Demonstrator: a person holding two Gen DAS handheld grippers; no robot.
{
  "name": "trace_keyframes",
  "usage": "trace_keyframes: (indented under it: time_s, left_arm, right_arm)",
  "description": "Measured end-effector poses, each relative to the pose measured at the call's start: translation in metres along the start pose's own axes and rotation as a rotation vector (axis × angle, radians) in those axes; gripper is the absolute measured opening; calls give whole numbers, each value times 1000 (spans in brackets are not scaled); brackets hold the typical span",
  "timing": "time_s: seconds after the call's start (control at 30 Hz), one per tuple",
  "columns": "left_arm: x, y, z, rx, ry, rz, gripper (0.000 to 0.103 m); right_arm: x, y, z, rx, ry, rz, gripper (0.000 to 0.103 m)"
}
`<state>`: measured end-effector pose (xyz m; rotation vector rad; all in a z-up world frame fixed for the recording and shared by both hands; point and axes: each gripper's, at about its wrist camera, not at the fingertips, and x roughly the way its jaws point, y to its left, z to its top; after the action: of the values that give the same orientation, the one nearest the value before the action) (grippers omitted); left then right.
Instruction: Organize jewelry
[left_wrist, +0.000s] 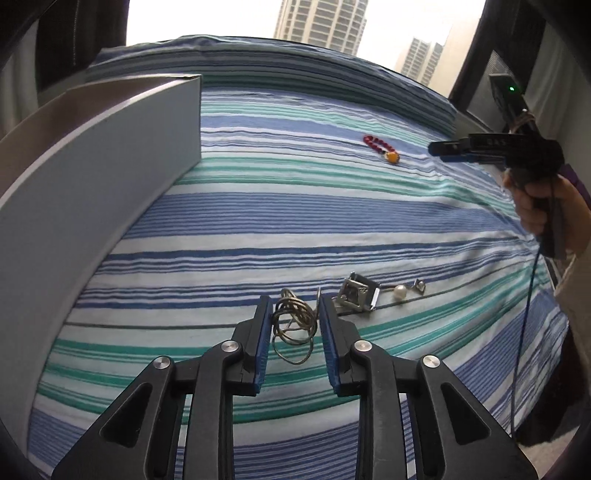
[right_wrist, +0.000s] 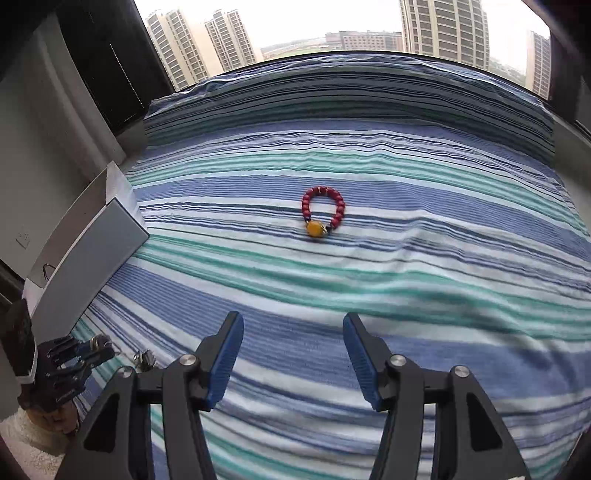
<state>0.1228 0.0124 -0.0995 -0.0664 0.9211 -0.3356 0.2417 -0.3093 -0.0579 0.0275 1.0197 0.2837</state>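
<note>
Reaching out over the striped bedsheet (left_wrist: 258, 221), the left claw (left_wrist: 293, 339) has its blue pads partly apart, with a tangled metal chain (left_wrist: 293, 325) lying in the gap between them. The chain's loops come close to both pads, but whether either pad presses on it is hard to tell; it seems to rest loosely on the sheet. Just right of that claw, low in the left view, sit a square metal clip (left_wrist: 356, 293) and a pearl earring (left_wrist: 400, 291), close together.

The right claw (right_wrist: 293, 354) stands about half open in the lower middle of its view, with nothing between its pads, only sheet below. Above it, near the centre of the frame, lies a red bead bracelet (right_wrist: 323, 212) with one yellow bead, well apart from the pads. In the left view this bracelet (left_wrist: 380, 147) shows at the upper right, near the right claw's tips (left_wrist: 448, 149), which a hand (left_wrist: 543, 206) holds at the frame edge.

A grey box (left_wrist: 92, 177) fills the left side of the left view, its base cut off; its inside is mostly hidden. In the right view the box (right_wrist: 96, 254) sits at the left edge.
</note>
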Motion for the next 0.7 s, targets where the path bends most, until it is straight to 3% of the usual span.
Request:
trace_keyframes:
  time_s: [0.03, 0.13, 0.2, 0.3, 0.37, 0.43, 0.57, 0.7]
  left_arm:
    - [-1, 2, -2, -6, 3, 8, 49]
    - [-8, 9, -7, -39, -15, 10, 65]
    - [-14, 16, -11, -55, -18, 2, 68]
    - [-19, 24, -18, -60, -17, 21, 70]
    - [-18, 27, -21, -60, -14, 28, 71]
    - [-17, 33, -23, -63, 3, 24, 71]
    - [-20, 32, -21, -42, 12, 8, 71]
    - [-17, 22, -21, 37, 33, -29, 90]
  right_arm:
    - [18, 6, 14, -43, 1, -10, 57]
    - [64, 17, 44, -154, -14, -70, 57]
    - [90, 19, 53, -190, 13, -91, 54]
    - [111, 15, 49, -223, 83, -109, 40]
    - [105, 11, 39, -202, 77, -95, 34]
    - [97, 10, 28, -183, 99, -94, 17]
    - [69, 15, -18, -97, 176, -23, 17]
    - [23, 40, -80, -36, 182, 80, 19]
